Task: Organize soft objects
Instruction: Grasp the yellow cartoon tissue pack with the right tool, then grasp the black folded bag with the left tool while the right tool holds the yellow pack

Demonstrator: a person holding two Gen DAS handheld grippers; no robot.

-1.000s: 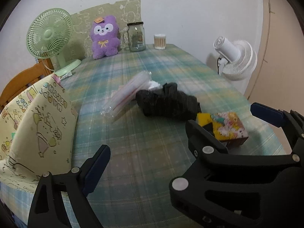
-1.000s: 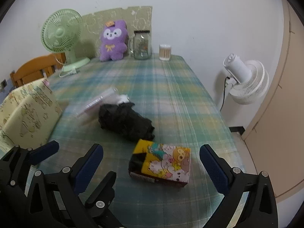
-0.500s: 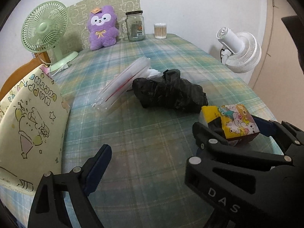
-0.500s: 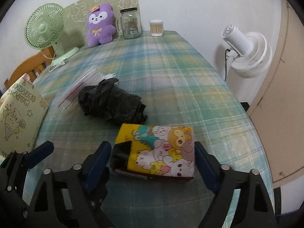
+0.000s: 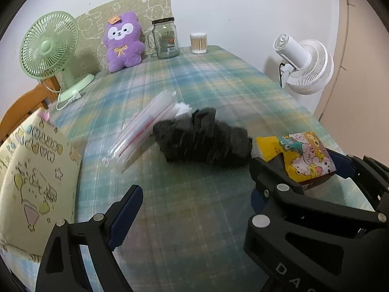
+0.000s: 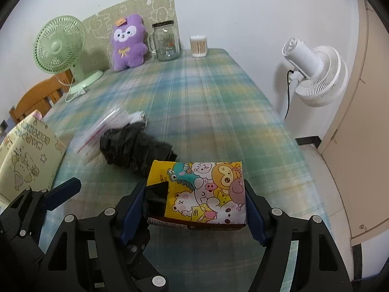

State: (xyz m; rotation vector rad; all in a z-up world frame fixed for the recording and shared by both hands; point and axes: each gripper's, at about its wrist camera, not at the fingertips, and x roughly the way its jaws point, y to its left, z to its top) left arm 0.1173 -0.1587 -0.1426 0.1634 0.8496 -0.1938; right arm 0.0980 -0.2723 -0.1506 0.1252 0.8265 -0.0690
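Note:
A yellow cartoon-print tissue pack sits between the blue pads of my right gripper, which is shut on its two sides and holds it just above the plaid tablecloth. The pack also shows in the left wrist view. A crumpled black bag lies just behind it, also in the left wrist view. A clear plastic sleeve lies left of the bag. My left gripper is open and empty over the near table. A purple plush toy sits at the far edge.
A cream cartoon-print bag stands at the left edge. A green fan, a glass jar and a cotton-swab cup stand at the back. A white fan stands off the table's right side.
My right gripper moved forward around the tissue pack, closed on it and lifted it slightly. The left gripper stayed open and shifted little.

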